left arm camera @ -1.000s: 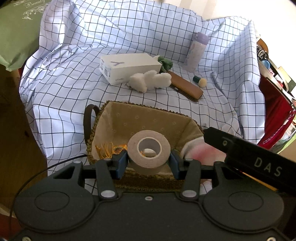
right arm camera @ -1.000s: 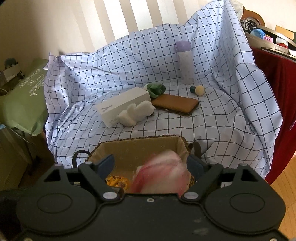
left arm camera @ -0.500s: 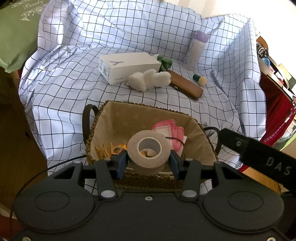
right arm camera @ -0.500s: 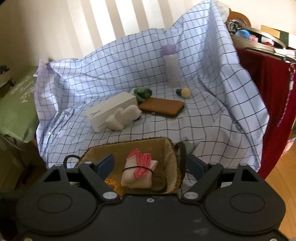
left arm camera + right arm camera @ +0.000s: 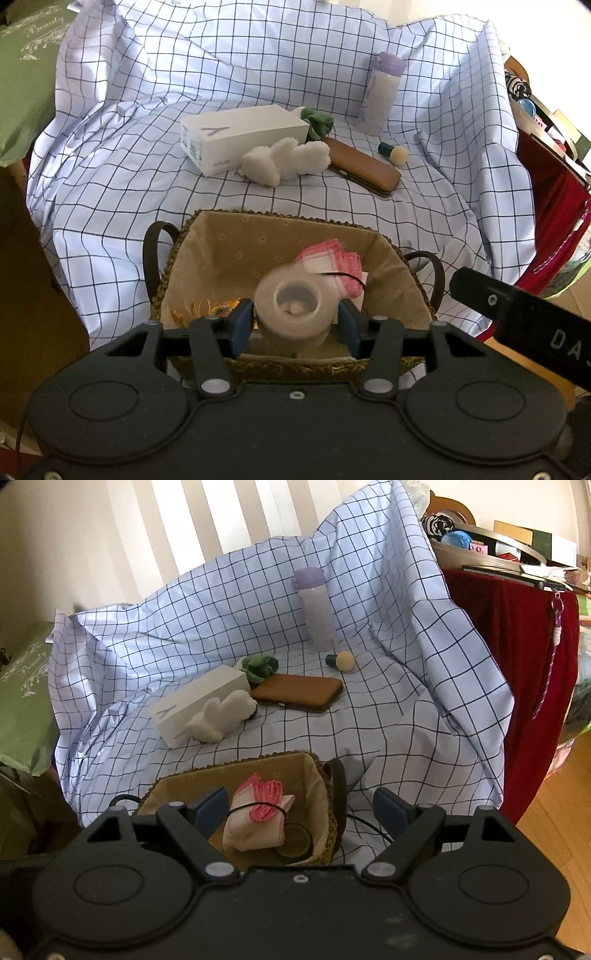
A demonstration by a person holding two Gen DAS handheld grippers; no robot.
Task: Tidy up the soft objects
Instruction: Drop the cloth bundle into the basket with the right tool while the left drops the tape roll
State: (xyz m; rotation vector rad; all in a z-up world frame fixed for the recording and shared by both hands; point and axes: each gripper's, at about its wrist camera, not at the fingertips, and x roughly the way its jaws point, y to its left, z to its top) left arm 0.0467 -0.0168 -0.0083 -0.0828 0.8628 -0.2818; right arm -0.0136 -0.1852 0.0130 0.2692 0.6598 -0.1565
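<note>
A woven basket (image 5: 280,229) (image 5: 317,771) with a tan lining sits at the front of the checked cloth. A folded pink and white cloth (image 5: 328,262) (image 5: 258,812) bound by a black band lies in it. My left gripper (image 5: 293,325) hangs over the basket with a roll of tape (image 5: 295,310) between its fingers; the roll looks blurred and a gap shows on each side. My right gripper (image 5: 301,808) is open and empty above the basket. A white fluffy toy (image 5: 284,162) (image 5: 221,716) and a green soft thing (image 5: 317,122) (image 5: 258,664) lie on the cloth behind.
A white box (image 5: 240,136), a brown case (image 5: 362,170), a lilac-capped bottle (image 5: 380,96) and a small brush (image 5: 393,153) lie at the back. A red-draped table (image 5: 524,635) stands right, a green cushion (image 5: 22,81) left.
The pink cloth dropped from my right gripper into the basket, and the right gripper drew back and right. The left fingers have spread a little off the tape roll, which now looks blurred.
</note>
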